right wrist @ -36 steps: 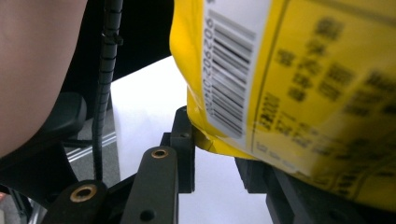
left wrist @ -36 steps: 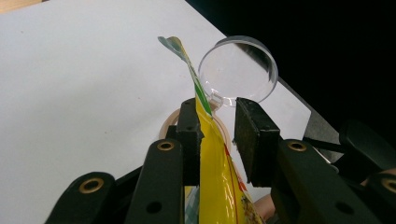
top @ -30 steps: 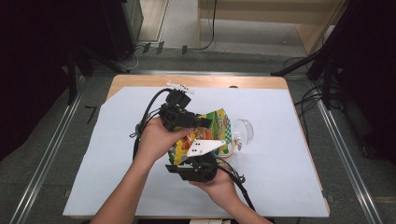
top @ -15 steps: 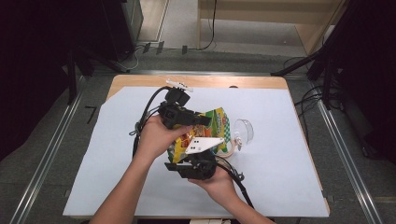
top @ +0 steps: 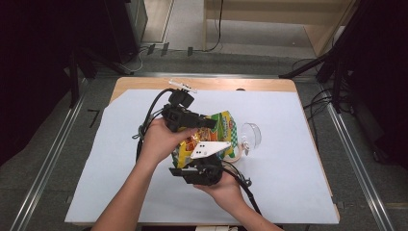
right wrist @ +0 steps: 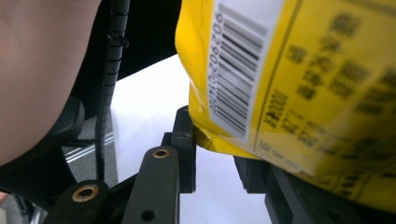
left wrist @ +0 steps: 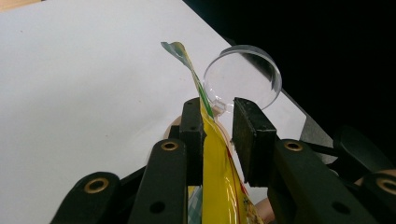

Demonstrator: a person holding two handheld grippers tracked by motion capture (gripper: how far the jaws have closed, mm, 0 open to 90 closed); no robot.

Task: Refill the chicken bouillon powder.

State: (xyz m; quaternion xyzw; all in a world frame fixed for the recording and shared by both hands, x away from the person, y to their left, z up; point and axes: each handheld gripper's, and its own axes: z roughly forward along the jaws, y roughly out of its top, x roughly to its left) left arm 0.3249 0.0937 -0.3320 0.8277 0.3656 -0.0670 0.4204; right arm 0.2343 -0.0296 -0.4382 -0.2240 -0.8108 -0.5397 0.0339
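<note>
Bag (top: 219, 129): yellow foil snack pouch, held up off the surface (top: 298, 163) between both grippers, near mid-table; green-edged top corner points toward the bowl.
Bowl (top: 251, 135): clear, on its side on the white sheet, just beside the bag's far end; contact with the bag cannot be told.
Left gripper (left wrist: 217, 123): jaws part-open with the bag's upper edge running between them; film lies against the left jaw, a gap shows at the right jaw, so no firm pinch yet.
Right gripper (right wrist: 215, 154): jaws stand either side of the bag's lower corner by the barcode; right jaw hidden behind the bag, so whether it clamps cannot be told.
Handling, judged: light, soft, crinkly film; slick surface likely to slide through a loose pinch; contents probably brittle, so squeeze the body little.
Hold point, judged: flat sealed seams at top edge and bottom corner, where film is doubled and stiffest.
Risk, judged: bag swinging into the bowl, which would roll easily.
</note>
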